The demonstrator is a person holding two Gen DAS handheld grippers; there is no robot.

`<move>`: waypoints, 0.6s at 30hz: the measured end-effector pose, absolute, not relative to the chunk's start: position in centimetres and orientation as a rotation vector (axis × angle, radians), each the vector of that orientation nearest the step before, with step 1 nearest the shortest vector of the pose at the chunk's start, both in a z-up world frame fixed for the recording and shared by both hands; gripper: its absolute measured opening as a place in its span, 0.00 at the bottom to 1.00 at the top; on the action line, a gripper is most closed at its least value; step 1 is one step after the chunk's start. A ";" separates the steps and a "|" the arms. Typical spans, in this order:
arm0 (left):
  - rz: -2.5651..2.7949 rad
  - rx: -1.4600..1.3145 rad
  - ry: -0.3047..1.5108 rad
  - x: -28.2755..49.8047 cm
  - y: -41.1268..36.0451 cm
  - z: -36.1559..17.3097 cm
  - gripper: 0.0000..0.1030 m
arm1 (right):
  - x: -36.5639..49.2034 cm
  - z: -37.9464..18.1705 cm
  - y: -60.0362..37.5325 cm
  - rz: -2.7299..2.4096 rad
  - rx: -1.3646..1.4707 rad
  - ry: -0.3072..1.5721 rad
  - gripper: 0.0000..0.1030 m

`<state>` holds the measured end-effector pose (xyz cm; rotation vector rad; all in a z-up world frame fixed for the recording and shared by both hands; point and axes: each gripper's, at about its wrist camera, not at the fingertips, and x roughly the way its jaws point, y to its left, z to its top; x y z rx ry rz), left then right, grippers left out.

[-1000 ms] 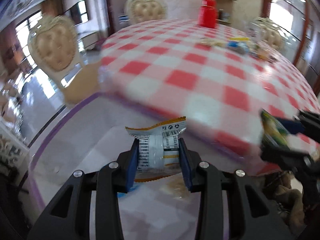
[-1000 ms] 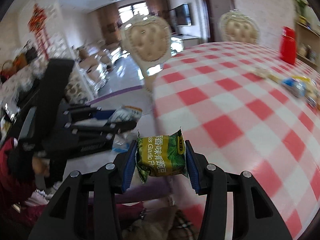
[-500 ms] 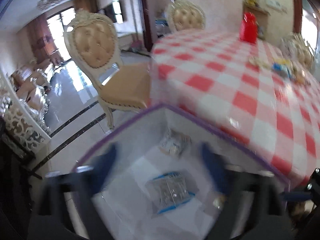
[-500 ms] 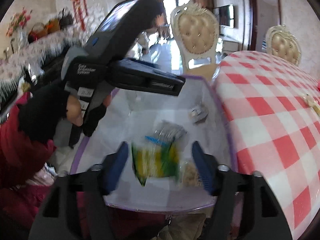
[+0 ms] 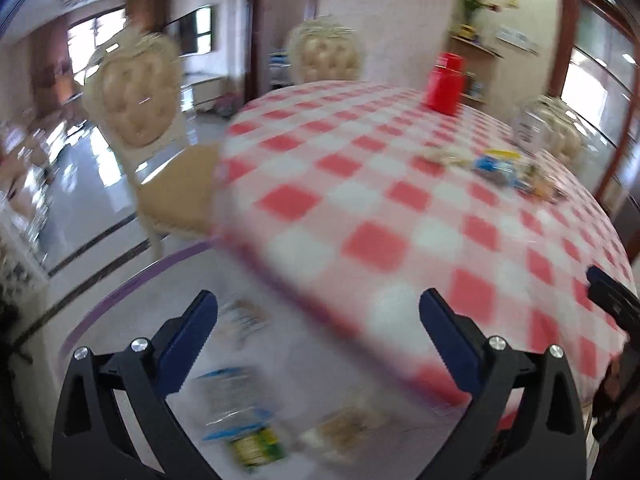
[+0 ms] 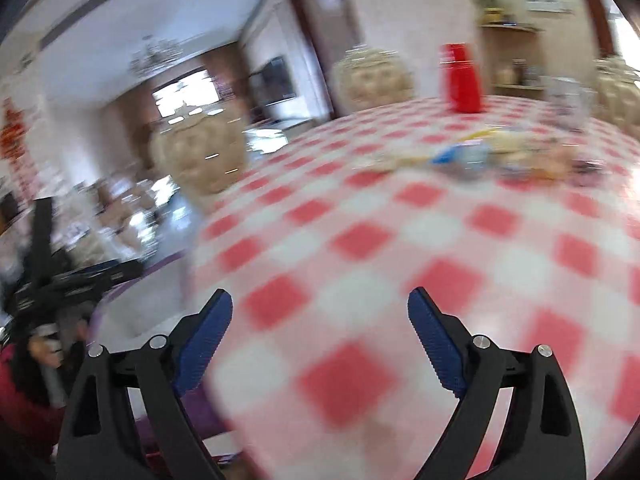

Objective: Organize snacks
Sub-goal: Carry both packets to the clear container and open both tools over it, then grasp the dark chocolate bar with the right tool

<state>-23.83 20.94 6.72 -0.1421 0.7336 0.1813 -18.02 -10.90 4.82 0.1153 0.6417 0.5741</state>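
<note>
My left gripper point(image 5: 318, 328) is open and empty above a white bin with a purple rim point(image 5: 120, 292) beside the table. Several snack packets lie in the bin, among them a green one point(image 5: 256, 446), a blue-edged clear one point(image 5: 230, 402) and a white one point(image 5: 244, 318). My right gripper point(image 6: 320, 328) is open and empty over the near edge of the red-and-white checked table point(image 6: 400, 264). More snacks point(image 6: 480, 156) lie in a loose pile far across the table; the pile also shows in the left wrist view point(image 5: 504, 168). Both views are blurred.
A red jug point(image 5: 446, 84) stands at the table's far side. Padded chairs stand around the table, one point(image 5: 148, 120) just left of the bin. The left gripper's body point(image 6: 68, 280) shows at the left of the right wrist view.
Both grippers opened and let go of their packets: the white one and the green one now lie in the bin. Both grippers have swung up from the bin toward the table.
</note>
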 end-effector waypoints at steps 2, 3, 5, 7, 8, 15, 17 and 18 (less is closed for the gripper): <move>0.101 -0.148 0.753 -21.2 17.8 7.0 0.98 | -16.6 4.7 -13.8 0.484 0.154 0.646 0.84; 0.068 -0.152 0.768 -19.8 16.3 7.0 0.98 | -15.9 4.5 -14.9 0.457 0.170 0.651 0.84; 0.003 -0.149 0.805 -16.4 12.9 6.6 0.98 | -13.9 4.0 -17.8 0.390 0.223 0.676 0.84; -0.021 -0.128 0.826 -12.9 9.5 5.9 0.98 | -12.2 3.4 -20.2 0.347 0.277 0.692 0.84; -0.028 -0.129 0.826 -11.0 7.9 5.5 0.98 | -11.0 3.1 -21.7 0.321 0.316 0.701 0.84; -0.031 -0.196 0.731 -1.0 0.0 4.3 0.98 | -3.4 1.2 -26.9 0.215 0.504 0.752 0.84; 0.002 -0.251 0.692 1.3 -1.1 4.2 0.98 | -0.9 1.0 -27.8 0.191 0.552 0.735 0.84; 0.023 -0.287 0.670 2.4 -1.5 3.9 0.98 | -0.2 1.1 -28.1 0.182 0.558 0.730 0.84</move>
